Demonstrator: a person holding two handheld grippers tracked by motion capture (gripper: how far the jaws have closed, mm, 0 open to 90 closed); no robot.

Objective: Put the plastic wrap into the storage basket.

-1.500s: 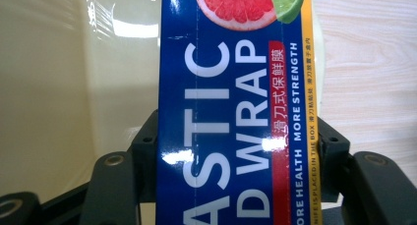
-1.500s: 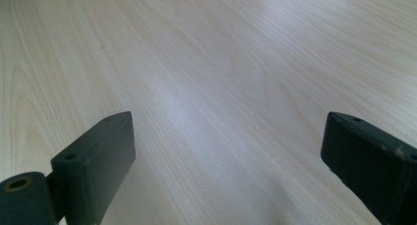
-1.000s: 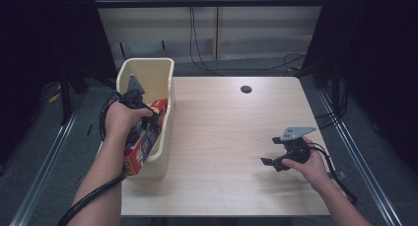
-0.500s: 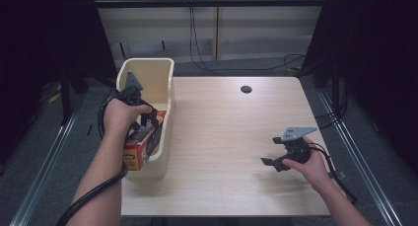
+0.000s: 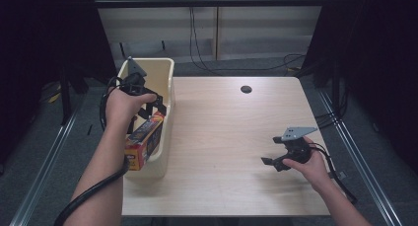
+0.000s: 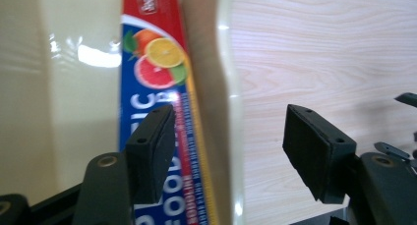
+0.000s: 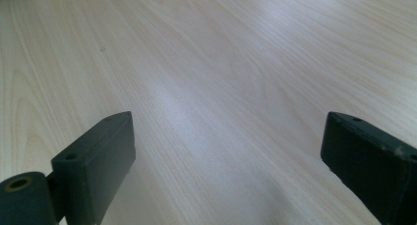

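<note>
A long box of food wrap [image 5: 144, 137], blue and red with citrus fruit printed on it, lies tilted inside a cream plastic bin [image 5: 166, 68] at the table's left edge and leans on the bin's right wall. My left gripper [image 5: 154, 105] hovers over the bin, open. In the left gripper view the box [image 6: 156, 63] lies just behind the left jaw, and the bin wall [image 6: 219, 87] runs up between the jaws of my left gripper [image 6: 231, 131]. My right gripper [image 5: 270, 162] rests low near the table's front right, open, and nothing lies between the jaws of that gripper [image 7: 226, 146].
The light wooden table [image 5: 222, 127] has a dark round cable hole [image 5: 246, 89] near its far edge. Cables run along the floor behind the table, and metal rails flank both sides.
The box has sunk lower into the bin and now lies free against its wall. My left gripper has drawn up and back from it. The right gripper has not moved.
</note>
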